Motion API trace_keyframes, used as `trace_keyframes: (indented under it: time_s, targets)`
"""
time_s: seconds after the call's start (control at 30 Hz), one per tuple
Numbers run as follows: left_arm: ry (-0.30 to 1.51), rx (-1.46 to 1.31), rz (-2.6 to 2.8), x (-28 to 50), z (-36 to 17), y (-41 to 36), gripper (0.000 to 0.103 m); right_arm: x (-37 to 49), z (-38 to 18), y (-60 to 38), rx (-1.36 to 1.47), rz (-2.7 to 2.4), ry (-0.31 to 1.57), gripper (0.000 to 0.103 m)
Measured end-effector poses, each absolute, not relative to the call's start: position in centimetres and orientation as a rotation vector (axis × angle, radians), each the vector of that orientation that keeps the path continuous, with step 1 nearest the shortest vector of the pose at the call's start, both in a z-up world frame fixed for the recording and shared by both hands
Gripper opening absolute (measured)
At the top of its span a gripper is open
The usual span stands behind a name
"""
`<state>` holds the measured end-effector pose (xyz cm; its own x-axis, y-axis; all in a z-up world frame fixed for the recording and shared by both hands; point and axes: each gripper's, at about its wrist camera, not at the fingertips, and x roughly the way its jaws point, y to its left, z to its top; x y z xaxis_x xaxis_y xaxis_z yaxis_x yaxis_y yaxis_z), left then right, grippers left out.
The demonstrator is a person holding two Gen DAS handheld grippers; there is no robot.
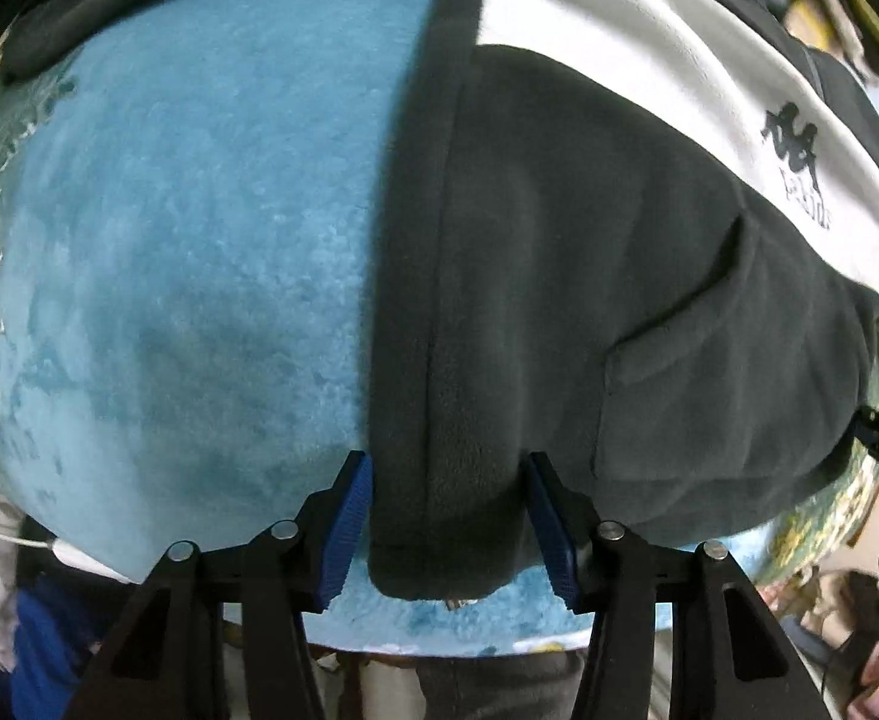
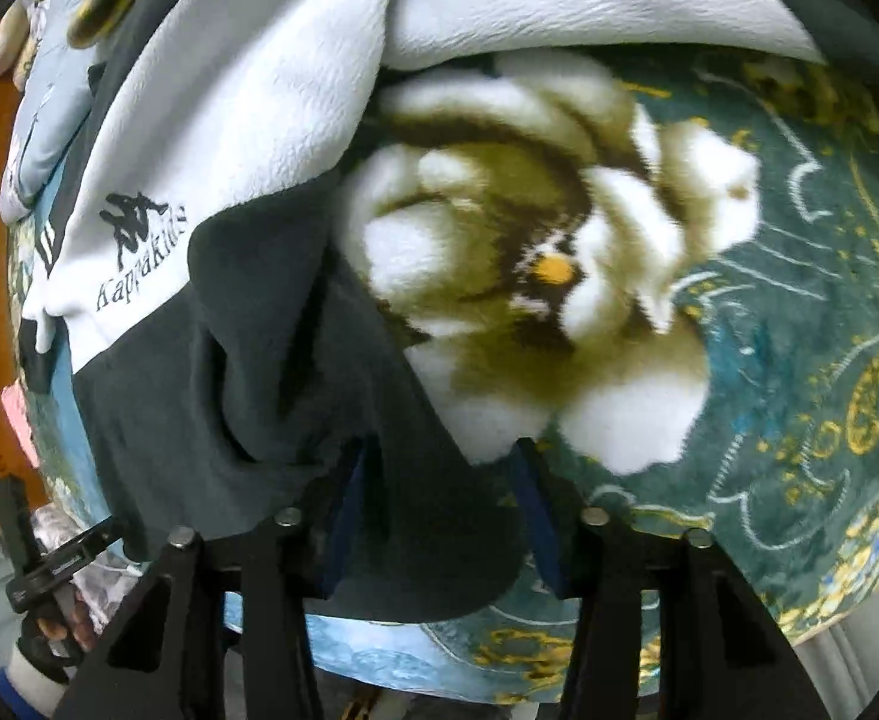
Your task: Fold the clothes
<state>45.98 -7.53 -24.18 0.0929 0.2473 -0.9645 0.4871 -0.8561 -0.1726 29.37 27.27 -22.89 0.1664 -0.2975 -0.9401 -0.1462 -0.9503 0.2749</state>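
While we stand at the grasping step, our left gripper gapes wide around the dark fleece top's bottom hem, and our right gripper likewise straddles its other corner unclosed; next, we judge, both must pinch, then lift

A dark grey and white fleece jacket lies spread on a teal floral blanket. Its lower body is dark grey, with a banded hem along one edge and a slanted pocket slit; above that runs a broad white panel printed with a black Kappa Kids logo. In the right wrist view a white sleeve lies folded across the top, and a dark grey corner of the jacket droops toward the blanket's near edge.
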Motion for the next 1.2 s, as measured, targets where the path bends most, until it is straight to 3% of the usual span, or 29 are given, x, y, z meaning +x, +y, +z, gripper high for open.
trace_keyframes:
  time_s: [0.1,0.13,0.3,0.43,0.53,0.73,0.87,1.03,1.2]
  targets:
    - [0.741,2.126,-1.867,46.5,-23.8,-7.2,0.017,29.8,-22.9,27.0,2.292,-1.873,-0.455,0.020]
    - [0.742,2.111,-1.882,46.5,-23.4,-7.0,0.013,30.1,-22.7,27.0,2.280,-1.866,-0.459,0.016]
    - [0.831,1.970,-1.958,47.0,-19.5,-7.7,0.009,31.0,-19.6,27.8,2.168,-1.856,-0.574,0.009]
    - [0.912,1.795,-2.035,49.3,-13.8,-10.6,0.009,32.6,-14.9,29.2,2.019,-1.855,-0.714,0.008]
    - [0.887,1.771,-2.007,51.6,-12.4,-11.9,0.009,36.4,-13.5,29.5,1.976,-1.808,-0.779,0.008]
    - [0.793,1.903,-1.848,53.5,-18.6,-10.8,0.010,40.5,-20.2,30.0,2.160,-1.722,-0.802,0.008]
    - [0.771,1.903,-1.824,53.3,-19.7,-10.4,0.010,40.7,-21.3,30.5,2.212,-1.750,-0.776,0.008]
    - [0.844,1.890,-1.819,54.0,-18.2,-10.7,0.015,40.5,-21.1,30.3,2.230,-1.730,-0.791,0.011]
    - [0.848,1.853,-1.827,54.0,-15.2,-10.5,0.036,40.3,-19.3,29.3,2.246,-1.776,-0.767,0.012]
